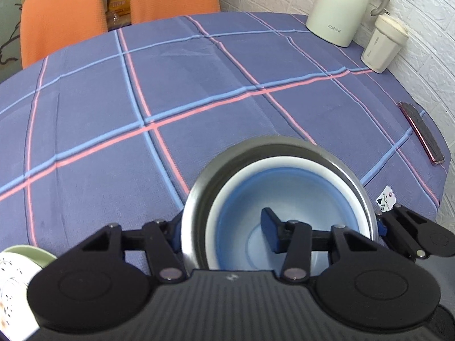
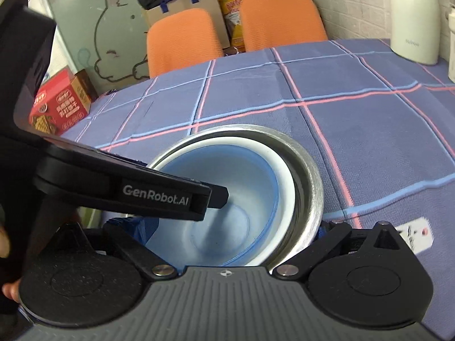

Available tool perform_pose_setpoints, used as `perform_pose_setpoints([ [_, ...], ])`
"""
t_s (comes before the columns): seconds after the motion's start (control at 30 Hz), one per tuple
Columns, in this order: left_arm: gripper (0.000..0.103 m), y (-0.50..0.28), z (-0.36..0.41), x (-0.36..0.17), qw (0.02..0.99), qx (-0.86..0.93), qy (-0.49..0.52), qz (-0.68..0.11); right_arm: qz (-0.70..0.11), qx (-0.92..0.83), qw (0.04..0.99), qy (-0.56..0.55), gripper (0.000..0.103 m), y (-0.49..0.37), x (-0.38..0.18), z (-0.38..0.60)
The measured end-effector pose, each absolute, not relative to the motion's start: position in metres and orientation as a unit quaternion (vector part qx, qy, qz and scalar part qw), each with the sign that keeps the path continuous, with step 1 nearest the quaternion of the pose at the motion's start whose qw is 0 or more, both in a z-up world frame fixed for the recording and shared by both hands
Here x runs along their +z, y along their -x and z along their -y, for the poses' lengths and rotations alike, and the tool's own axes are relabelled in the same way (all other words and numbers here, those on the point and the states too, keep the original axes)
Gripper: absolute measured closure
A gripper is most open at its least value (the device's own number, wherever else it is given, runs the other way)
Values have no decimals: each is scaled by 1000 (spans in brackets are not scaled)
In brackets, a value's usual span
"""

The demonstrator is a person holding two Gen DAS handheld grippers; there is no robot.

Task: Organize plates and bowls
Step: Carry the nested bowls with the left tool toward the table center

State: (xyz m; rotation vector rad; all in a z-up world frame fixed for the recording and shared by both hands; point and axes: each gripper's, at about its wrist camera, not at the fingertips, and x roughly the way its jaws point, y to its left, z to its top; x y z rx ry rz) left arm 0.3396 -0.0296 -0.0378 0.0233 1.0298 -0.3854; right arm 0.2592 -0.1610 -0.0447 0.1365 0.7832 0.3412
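A steel bowl holds a white bowl with a blue inside, near the table's front edge. My left gripper straddles the left rim of the nested bowls: one blue finger is inside, the other is outside the steel wall. Whether it pinches the rim is unclear. In the right wrist view the steel bowl and white bowl sit between the fingers of my right gripper, which spans them on both sides; its pads are mostly hidden. The left gripper's arm reaches into the bowl.
A green-rimmed patterned dish sits at the lower left. A cream kettle and cup stand at the far right, a phone lies at the right edge. A red box is far left. Orange chairs stand behind the table.
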Motion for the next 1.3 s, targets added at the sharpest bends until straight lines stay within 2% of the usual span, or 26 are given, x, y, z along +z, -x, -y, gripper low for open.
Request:
perform_pose_setpoints([
  [0.2,54,-331,18,-10,868,-185,-1,-461,-373,154,913,-67,14,-259,-31,157],
  [0.47,53,-283,-62,25,895,-102,1,-435,-335,204,919,-38,14,-245,3,110],
  [0.73,52,-241,-149,0,886,-25,41,-461,-352,310,882,-35,14,-226,-8,25],
  [1.03,52,-241,-173,-23,890,-41,66,-450,-384,313,869,-4,14,-215,-26,-19],
  [1.07,50,-240,-172,-23,892,-42,63,-446,-387,311,868,0,14,-217,-27,-21],
  [1.1,38,-240,-172,-23,893,-46,63,-443,-387,308,869,0,14,-218,-29,-21],
  [1.17,29,-237,-172,-21,898,-51,69,-432,-384,306,871,2,14,-219,-30,-22],
  [1.23,24,-233,-173,-17,907,-45,62,-414,-385,308,870,7,15,-219,-31,-25],
  [1.3,23,-230,-176,-12,914,-38,64,-399,-387,313,867,10,15,-219,-32,-28],
])
